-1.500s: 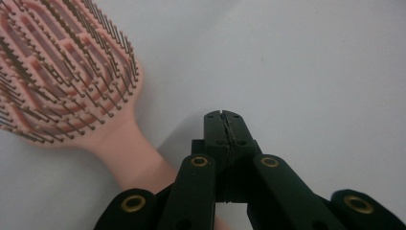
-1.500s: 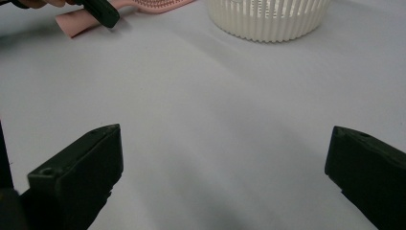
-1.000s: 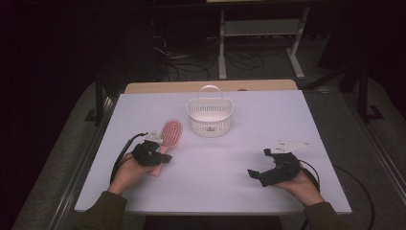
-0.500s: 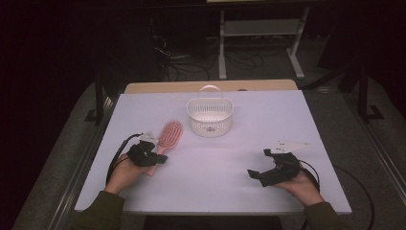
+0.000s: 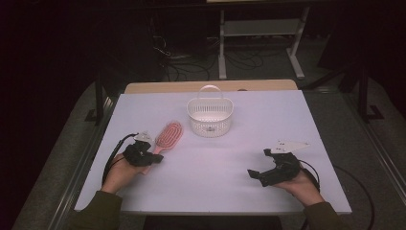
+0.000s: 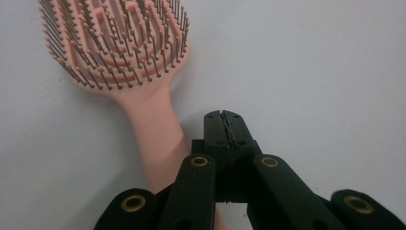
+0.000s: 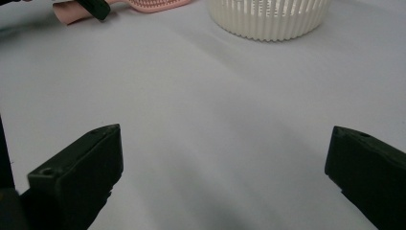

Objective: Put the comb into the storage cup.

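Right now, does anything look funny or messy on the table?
Nothing spilled or broken. One odd bit: the left gripper is shut beside the pink brush handle, not on it. The white basket stands upright.

Left gripper (image 6: 224,117): black jaws pressed together, nothing between them, tips just above the pale table (image 6: 311,72). Pink hairbrush (image 6: 129,72) lies bristles up just beside the jaws on the left; its handle runs down under the gripper's body.
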Demonstrator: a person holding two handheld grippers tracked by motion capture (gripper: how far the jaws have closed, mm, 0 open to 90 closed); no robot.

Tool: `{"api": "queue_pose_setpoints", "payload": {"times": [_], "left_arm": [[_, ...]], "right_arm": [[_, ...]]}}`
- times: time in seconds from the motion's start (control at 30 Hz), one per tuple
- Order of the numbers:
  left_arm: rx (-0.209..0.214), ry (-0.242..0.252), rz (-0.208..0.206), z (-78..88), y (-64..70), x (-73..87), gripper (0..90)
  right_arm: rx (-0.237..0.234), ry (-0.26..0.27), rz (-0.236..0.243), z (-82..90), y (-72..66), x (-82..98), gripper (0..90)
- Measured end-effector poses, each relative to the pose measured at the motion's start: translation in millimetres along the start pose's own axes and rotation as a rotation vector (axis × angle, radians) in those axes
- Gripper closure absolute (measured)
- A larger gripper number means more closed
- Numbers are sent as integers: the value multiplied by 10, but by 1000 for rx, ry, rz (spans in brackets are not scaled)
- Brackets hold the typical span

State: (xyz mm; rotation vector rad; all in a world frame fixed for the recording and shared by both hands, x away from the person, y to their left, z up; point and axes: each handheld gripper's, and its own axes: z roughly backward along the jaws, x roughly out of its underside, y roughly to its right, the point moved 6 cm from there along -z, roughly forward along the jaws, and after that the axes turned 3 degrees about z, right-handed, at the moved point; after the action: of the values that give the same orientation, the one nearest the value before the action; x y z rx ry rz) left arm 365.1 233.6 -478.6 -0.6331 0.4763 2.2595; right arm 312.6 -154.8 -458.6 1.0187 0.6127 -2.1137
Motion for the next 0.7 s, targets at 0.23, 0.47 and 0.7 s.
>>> {"api": "queue_pose_setpoints", "payload": {"times": [0.23, 0.47, 0.7], "left_arm": [[-18, -5, 7, 34, -47, 30, 900], [-37, -12, 16, 71, -102, 63, 900], [-56, -19, 23, 101, -148, 90, 900]], "right_arm": [[0, 0, 0, 1, 0, 0, 0], [0, -1, -1, 0, -1, 1, 0], [0, 0, -1, 3, 0, 1, 0]]}}
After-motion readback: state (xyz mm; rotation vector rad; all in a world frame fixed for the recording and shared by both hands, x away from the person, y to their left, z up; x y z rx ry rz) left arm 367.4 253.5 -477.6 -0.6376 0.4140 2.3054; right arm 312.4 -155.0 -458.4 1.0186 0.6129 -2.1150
